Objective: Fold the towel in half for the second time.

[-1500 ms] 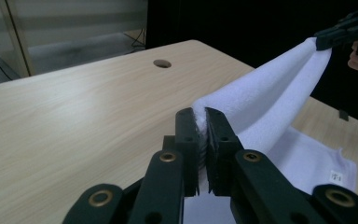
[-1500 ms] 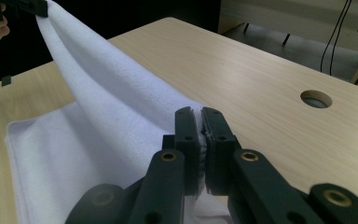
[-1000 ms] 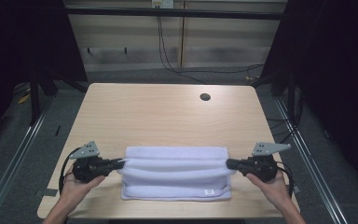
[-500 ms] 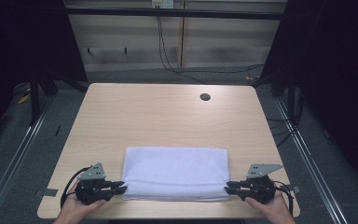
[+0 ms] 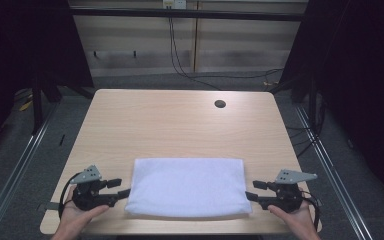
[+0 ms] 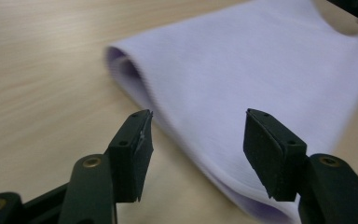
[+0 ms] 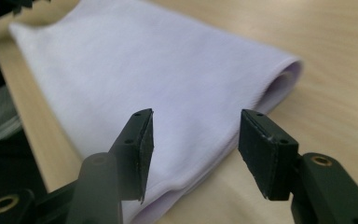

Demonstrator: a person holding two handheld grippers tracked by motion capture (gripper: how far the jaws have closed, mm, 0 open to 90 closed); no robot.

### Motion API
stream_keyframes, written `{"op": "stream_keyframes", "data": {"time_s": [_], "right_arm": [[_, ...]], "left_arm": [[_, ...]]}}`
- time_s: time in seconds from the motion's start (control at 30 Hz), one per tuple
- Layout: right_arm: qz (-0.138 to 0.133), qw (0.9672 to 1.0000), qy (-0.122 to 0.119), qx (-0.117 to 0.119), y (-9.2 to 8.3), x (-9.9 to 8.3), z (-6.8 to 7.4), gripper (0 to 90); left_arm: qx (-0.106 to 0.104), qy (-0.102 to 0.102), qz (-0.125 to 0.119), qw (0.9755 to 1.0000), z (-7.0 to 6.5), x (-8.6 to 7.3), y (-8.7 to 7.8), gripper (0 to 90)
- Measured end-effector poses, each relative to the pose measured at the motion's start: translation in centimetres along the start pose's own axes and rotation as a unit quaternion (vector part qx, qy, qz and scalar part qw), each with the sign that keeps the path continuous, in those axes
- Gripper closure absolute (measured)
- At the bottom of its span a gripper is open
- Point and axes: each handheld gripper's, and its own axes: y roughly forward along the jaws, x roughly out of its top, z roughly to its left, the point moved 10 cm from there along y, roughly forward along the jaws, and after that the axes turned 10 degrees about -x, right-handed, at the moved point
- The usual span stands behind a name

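A white cloth (image 5: 187, 187), folded into a flat rectangle, lies on the wooden table (image 5: 180, 125) near its front edge. My left gripper (image 5: 120, 187) rests at the cloth's left end, and its jaws have just been opening. In the left gripper view the left gripper (image 6: 198, 122) stands open, with the folded edge of the cloth (image 6: 242, 70) just ahead and no pad pressing on it. My right gripper (image 5: 252, 190) sits at the cloth's right end, its jaws also just opened. The right gripper (image 7: 196, 122) is open over the cloth's rounded fold (image 7: 144, 60).
A dark round hole (image 5: 220, 104) is in the tabletop at the far right. Bare wood stretches from the cloth to the far edge. Metal rails run along both sides of the table, and cables lie on the floor behind it.
Both grippers came toward the near edge with the cloth's ends, laying it flat. They then let go, opened their jaws and drew slightly outward from the cloth.
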Motion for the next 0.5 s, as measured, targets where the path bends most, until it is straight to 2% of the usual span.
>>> {"op": "stream_keyframes", "data": {"time_s": [0.07,0.13,0.27,0.33,0.43,0.5], "right_arm": [[-0.021,0.9992,0.017,-0.028,-0.1,0.6,-1.5,39.7],[-0.035,0.9976,0.04,-0.045,-0.4,0.9,-2.9,37.8],[-0.045,0.9931,0.065,-0.087,-0.5,0.7,-5.4,31.3],[-0.047,0.9913,0.073,-0.099,-0.5,0.6,-6.2,28.3],[-0.046,0.9895,0.077,-0.113,-0.4,0.3,-6.7,25.7],[-0.038,0.9889,0.074,-0.124,-0.1,0.0,-7.0,24.1]], "left_arm": [[0.027,-0.012,-0.008,0.9995,1.4,0.4,-0.3,38.8],[0.038,-0.014,-0.018,0.999,2.4,0.7,-0.6,37.5],[0.071,-0.027,-0.042,0.9962,4.2,0.9,-1.2,33.9],[0.08,-0.032,-0.045,0.9953,4.7,0.7,-1.5,30.4],[0.088,-0.044,-0.048,0.9939,5.3,0.2,-1.8,23.7],[0.076,-0.056,-0.04,0.9948,5.2,-0.1,-1.6,16.8]]}}
